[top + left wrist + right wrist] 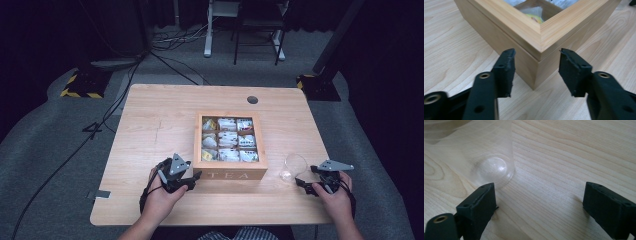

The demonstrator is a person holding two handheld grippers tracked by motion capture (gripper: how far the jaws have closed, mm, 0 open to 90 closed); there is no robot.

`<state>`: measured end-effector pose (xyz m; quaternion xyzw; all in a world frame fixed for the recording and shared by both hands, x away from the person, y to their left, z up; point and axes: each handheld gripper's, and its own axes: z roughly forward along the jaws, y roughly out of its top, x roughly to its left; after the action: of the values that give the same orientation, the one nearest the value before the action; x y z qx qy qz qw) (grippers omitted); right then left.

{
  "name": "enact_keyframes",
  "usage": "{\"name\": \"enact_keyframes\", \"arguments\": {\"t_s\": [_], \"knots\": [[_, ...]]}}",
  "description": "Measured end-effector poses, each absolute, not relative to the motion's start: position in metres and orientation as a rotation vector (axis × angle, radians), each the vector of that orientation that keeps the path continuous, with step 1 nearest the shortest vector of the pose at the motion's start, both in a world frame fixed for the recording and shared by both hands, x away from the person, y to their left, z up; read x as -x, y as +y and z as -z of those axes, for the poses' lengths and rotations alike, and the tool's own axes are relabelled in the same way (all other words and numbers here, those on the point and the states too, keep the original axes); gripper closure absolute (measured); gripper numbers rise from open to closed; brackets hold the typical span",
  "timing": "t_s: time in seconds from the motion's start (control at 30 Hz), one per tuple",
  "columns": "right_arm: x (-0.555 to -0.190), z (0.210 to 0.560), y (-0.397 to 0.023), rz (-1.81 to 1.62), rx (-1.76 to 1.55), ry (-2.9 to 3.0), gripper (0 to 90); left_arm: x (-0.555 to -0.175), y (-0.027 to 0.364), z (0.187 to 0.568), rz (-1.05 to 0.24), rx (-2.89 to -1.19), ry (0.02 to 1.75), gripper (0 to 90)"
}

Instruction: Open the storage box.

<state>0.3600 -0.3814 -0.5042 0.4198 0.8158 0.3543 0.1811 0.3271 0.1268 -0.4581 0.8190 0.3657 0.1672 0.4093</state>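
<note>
Wooden table [150, 130] carrying a tea box [230, 172] and a glass [294, 167] as a person is working two grippers at its near edge.

Sitting near the table's middle, the box is showing nine compartments of tea bags [228, 139] and the word TEA on its front. The left gripper [537, 65] is hanging at the box's near left corner, jaws spread wide on either side of that corner, gripping nothing. The clear glass is standing just right of the box. The right gripper [539, 203] is resting low beside it, jaws wide apart and empty, one jaw close to the glass's base.
</note>
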Motion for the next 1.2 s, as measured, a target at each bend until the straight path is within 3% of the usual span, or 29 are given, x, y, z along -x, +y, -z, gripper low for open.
{"name": "enact_keyframes", "arguments": {"t_s": [0.17, 0.77, 0.9, 1.2], "knots": [[-0.36, 0.504, -0.381, -1.001, -1.186, 2.304, 11.6, -0.327, 0.127, 0.456, -0.407, -2.065, 0.906, 60.0], [-0.36, 0.504, -0.381, -0.999, -1.19, 2.301, 11.9, -0.329, 0.125, 0.453, -0.424, -2.08, 0.881, 60.0], [-0.353, 0.5, -0.382, -0.994, -1.233, 2.302, 19.5, -0.332, 0.125, 0.45, -0.414, -2.088, 0.875, 59.5], [-0.339, 0.475, -0.386, -1.041, -1.251, 2.282, 22.6, -0.334, 0.125, 0.445, -0.417, -2.074, 0.866, 59.1]]}}
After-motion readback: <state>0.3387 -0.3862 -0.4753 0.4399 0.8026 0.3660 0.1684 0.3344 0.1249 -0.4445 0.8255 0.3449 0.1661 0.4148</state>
